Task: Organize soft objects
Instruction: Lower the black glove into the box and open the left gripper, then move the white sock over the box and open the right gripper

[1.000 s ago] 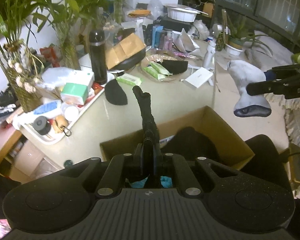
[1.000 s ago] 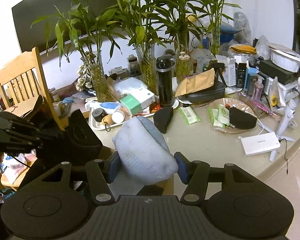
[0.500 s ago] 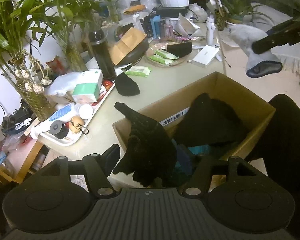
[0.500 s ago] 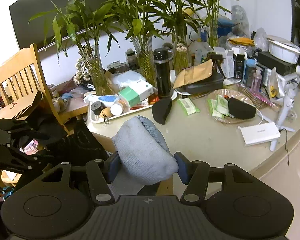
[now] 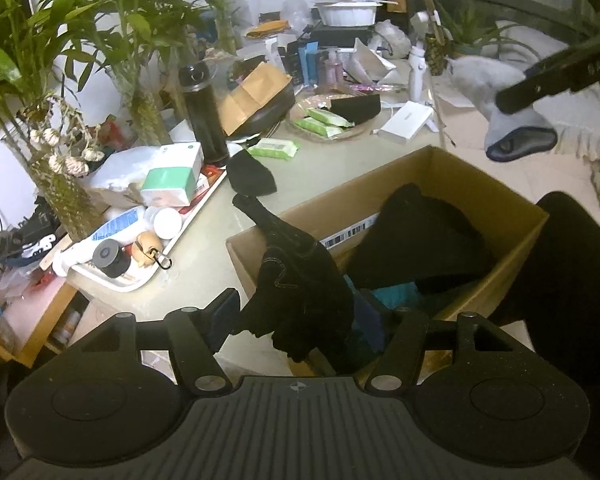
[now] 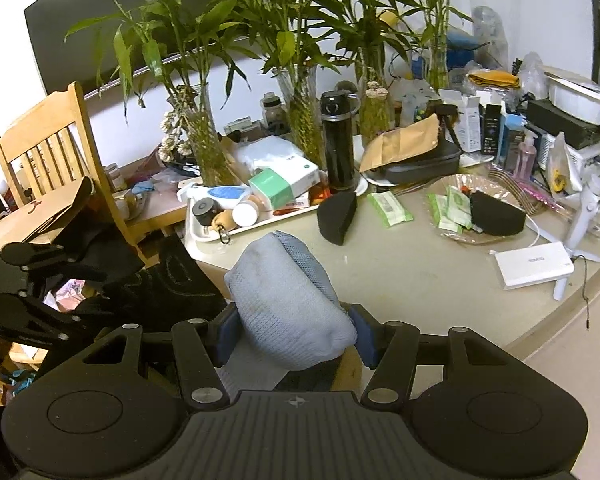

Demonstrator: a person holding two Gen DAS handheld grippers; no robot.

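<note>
Currently the left gripper [image 5: 312, 316] stands apart, having just been opening, with the black glove [image 5: 300, 280] draped loosely between its jaws over the cardboard box [image 5: 452, 168] rim. Beside the box, the right gripper [image 6: 292, 330] is clamped on the grey sock [image 6: 288, 300].

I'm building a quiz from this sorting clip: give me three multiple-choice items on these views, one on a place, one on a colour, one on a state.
1. Where is the black fabric glove?
A. Draped over the open brown cardboard box's near wall
B. On the white tray
C. On the wooden chair

2. What colour is the bundled knit sock?
A. Red
B. Pale grey-blue
C. Green

3. How does the right gripper stand?
A. Open and empty
B. Out of view
C. Shut on the sock

Answers: 1 A, it hangs on the box edge; 2 B, right wrist view shows it; 3 C, both pads press its sides.
</note>
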